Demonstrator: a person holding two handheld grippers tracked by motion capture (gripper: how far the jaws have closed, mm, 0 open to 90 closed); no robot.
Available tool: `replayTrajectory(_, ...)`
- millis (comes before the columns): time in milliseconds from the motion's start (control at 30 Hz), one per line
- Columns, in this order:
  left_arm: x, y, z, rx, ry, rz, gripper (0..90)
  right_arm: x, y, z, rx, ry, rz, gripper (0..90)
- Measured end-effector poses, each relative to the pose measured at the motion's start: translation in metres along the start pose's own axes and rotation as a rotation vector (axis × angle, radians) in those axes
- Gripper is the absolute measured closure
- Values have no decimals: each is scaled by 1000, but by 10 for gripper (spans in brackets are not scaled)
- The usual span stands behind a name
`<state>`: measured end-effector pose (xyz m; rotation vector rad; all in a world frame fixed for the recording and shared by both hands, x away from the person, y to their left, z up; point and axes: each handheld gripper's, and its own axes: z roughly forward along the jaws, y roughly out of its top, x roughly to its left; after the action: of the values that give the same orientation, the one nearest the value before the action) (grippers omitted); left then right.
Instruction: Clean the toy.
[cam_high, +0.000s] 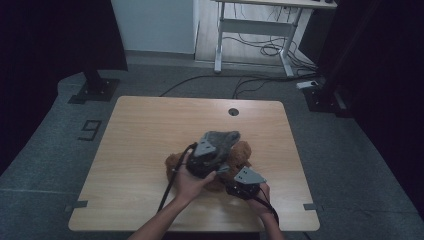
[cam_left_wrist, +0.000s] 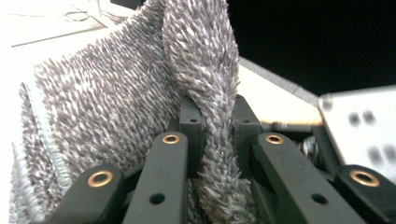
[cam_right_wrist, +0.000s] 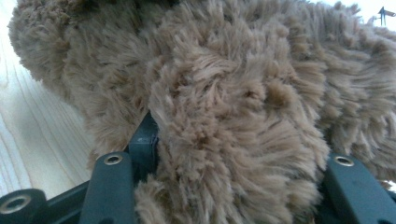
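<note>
grey fuzzy cloth (cam_left_wrist: 140, 93) is sitting pinched between your left gripper (cam_left_wrist: 218, 135) jaws, a fold rising up the frame's middle. brown plush toy (cam_right_wrist: 224, 107) is lying at lower centre of the wooden table (cam_high: 140, 130), and your right gripper (cam_right_wrist: 233, 154) jaws are clamping a thick tuft of its fur.

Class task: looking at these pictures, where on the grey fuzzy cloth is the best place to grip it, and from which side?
Grip the grey cloth at its upright fold, coming from the person's side. The fold is thin and stands free, so the left tool closes on it without catching the brown plush toy below.
</note>
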<state>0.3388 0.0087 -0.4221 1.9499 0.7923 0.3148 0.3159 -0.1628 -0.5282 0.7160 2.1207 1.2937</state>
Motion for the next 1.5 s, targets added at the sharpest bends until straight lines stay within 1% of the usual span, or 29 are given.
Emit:
replayTrajectory(33, -3, 2, 9, 25, -5, 1, 791, 1, 0, 0, -4, -8, -8, 441)
replayTrajectory(67, -5, 2, 22, 65, -16, -7, 790, 3, -1, -1, -4, -13, -9, 441)
replayTrajectory(133, -6, -4, 35, 111, -13, -10, 787, 6, -1, -2, -2, -26, -26, 443)
replayTrajectory(167, -4, -8, 38, 114, -19, -22, 787, 7, -1, -2, 0, -32, -29, 446)
replayTrajectory(233, -1, -14, 37, 106, -34, -43, 788, 8, -4, -1, 4, -37, -29, 453)
replayTrajectory(333, 1, -17, 29, 91, -28, -41, 788, 8, -5, -2, -1, -32, -23, 455)
replayTrajectory(433, 9, -21, 16, 80, -8, -47, 789, 7, -4, -2, -1, -29, -19, 455)
replayTrajectory(533, 20, -28, 1, 71, 40, -47, 789, 6, -5, -2, -4, -29, -8, 456)
replayTrajectory(600, 30, -34, -10, 68, 65, -68, 789, 5, -6, -2, -8, -24, -1, 456)
replayTrajectory(667, 41, -42, -20, 62, 94, -71, 789, 5, -7, -2, -13, -21, 6, 456)
replayTrajectory(700, 45, -47, -27, 48, 94, -80, 789, 5, -7, -2, -16, -20, 9, 457)
replayTrajectory(733, 48, -50, -33, 33, 92, -86, 790, 5, -7, -2, -17, -19, 11, 457)
replayTrajectory(767, 50, -53, -40, 16, 102, -82, 790, 4, -7, -2, -18, -19, 11, 456)
replayTrajectory(833, 50, -56, -49, 0, 129, -66, 790, 3, -8, -2, -21, -13, 18, 457)
replayTrajectory(900, 56, -60, -59, -12, 153, -70, 790, 2, -9, -2, -26, -10, 31, 457)
replayTrajectory(933, 60, -62, -63, -15, 156, -82, 790, 2, -9, -2, -25, -10, 32, 457)
replayTrajectory(1033, 76, -70, -73, -23, 145, -144, 789, 3, -9, -2, -25, -11, 27, 457)
replayTrajectory(1067, 80, -73, -76, -28, 148, -159, 789, 3, -9, -2, -27, -11, 28, 457)
replayTrajectory(1100, 83, -74, -80, -30, 150, -169, 789, 3, -9, -2, -27, -11, 26, 457)
replayTrajectory(1167, 90, -79, -86, -34, 171, -184, 789, 3, -9, -2, -27, -10, 25, 457)
replayTrajectory(1200, 92, -80, -88, -34, 174, -190, 789, 3, -9, -2, -27, -10, 24, 456)
replayTrajectory(1300, 102, -90, -94, -21, 205, -207, 788, 2, -9, -2, -27, -8, 24, 456)
replayTrajectory(1367, 109, -95, -98, -12, 220, -230, 789, 2, -9, -2, -26, -8, 26, 457)
replayTrajectory(1433, 114, -98, -101, -10, 214, -259, 789, 2, -10, -2, -24, -10, 26, 457)
replayTrajectory(1500, 114, -97, -104, -18, 206, -264, 789, 1, -10, -2, -24, -12, 29, 457)
